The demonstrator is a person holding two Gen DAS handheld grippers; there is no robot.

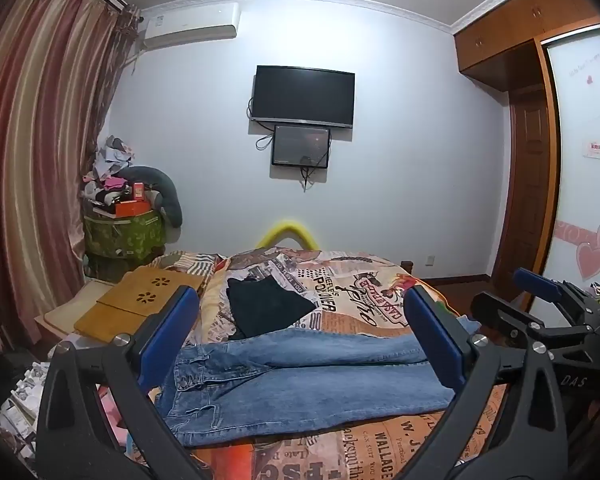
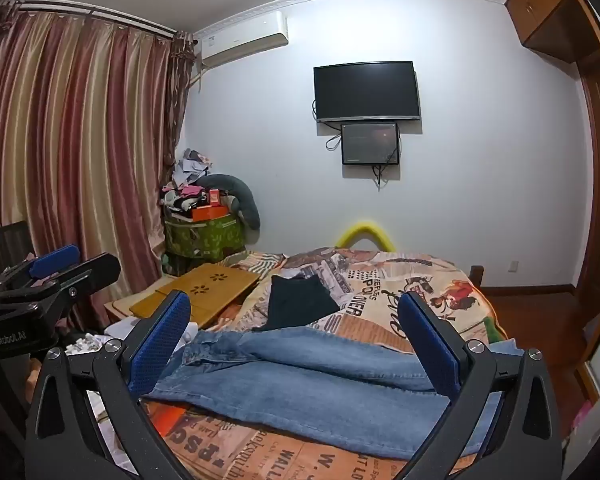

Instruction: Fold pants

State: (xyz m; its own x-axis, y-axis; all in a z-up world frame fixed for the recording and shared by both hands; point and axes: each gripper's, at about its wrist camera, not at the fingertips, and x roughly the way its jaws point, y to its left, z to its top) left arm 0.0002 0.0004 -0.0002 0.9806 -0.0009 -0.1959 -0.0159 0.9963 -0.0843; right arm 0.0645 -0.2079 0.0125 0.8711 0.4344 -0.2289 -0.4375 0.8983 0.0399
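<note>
the jeans (image 1: 300, 384) lie flat across the near part of the bed (image 1: 364, 296), on a quilt printed with newspaper lettering. the waistband is at the left and the two legs run side by side to the right, the far leg's edge overlapping the near one along the middle. just behind the jeans, touching their far edge, a dark folded garment (image 1: 266, 304) rests on the quilt.

the left gripper (image 1: 300, 332) hovers in front of the jeans with its blue-padded jaws spread wide and nothing between the pads; it is not touching the denim. the right gripper (image 2: 296, 340) is likewise released, jaws wide apart, empty, held above the near edge of the bed. each gripper shows at the side of the other's view, so they sit side by side.

to the left of the bed a wooden lap tray (image 1: 140, 300) lies on a low surface. a television (image 1: 303, 96) hangs on the far wall with a smaller screen (image 1: 301, 146) under it, and striped curtains (image 1: 40, 140) cover the left side.
</note>
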